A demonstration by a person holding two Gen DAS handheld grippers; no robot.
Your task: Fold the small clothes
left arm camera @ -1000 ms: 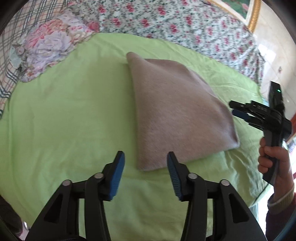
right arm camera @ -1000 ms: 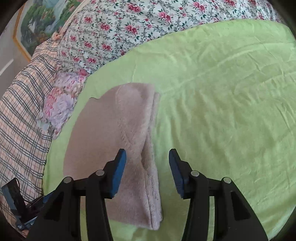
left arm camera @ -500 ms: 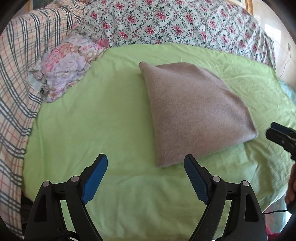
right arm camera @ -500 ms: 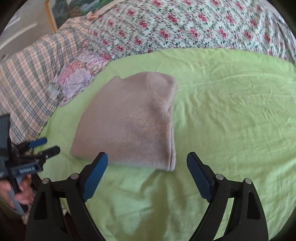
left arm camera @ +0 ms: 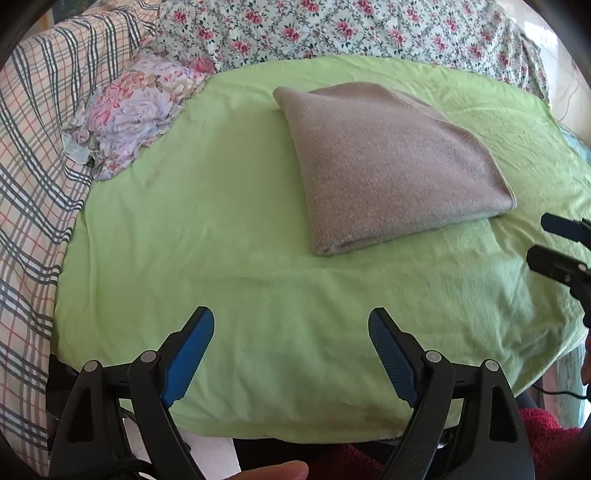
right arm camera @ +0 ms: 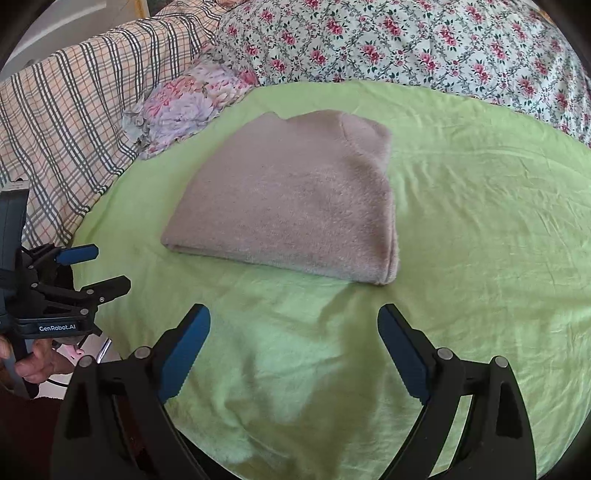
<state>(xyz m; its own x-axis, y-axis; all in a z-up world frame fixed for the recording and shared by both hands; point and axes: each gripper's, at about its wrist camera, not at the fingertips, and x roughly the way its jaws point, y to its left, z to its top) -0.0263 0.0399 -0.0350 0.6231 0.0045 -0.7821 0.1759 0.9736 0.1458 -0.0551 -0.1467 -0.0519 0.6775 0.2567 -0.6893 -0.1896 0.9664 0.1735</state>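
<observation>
Now folded beige sweater [left arm camera: 391,166] lies on green sheet [left arm camera: 221,221], well beyond both grippers (left gripper [left arm camera: 291,332], right gripper [right arm camera: 293,328]), jaws just spread wide, nothing between them.

A taupe sweater [left arm camera: 391,166] lies on a lime-green sheet [left arm camera: 221,221], beside a rose-print quilt [left arm camera: 332,29] and a plaid blanket [left arm camera: 33,147].

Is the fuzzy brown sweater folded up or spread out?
Folded. The sweater lies as a neat stacked square on the green sheet, no sleeves sticking out.
</observation>
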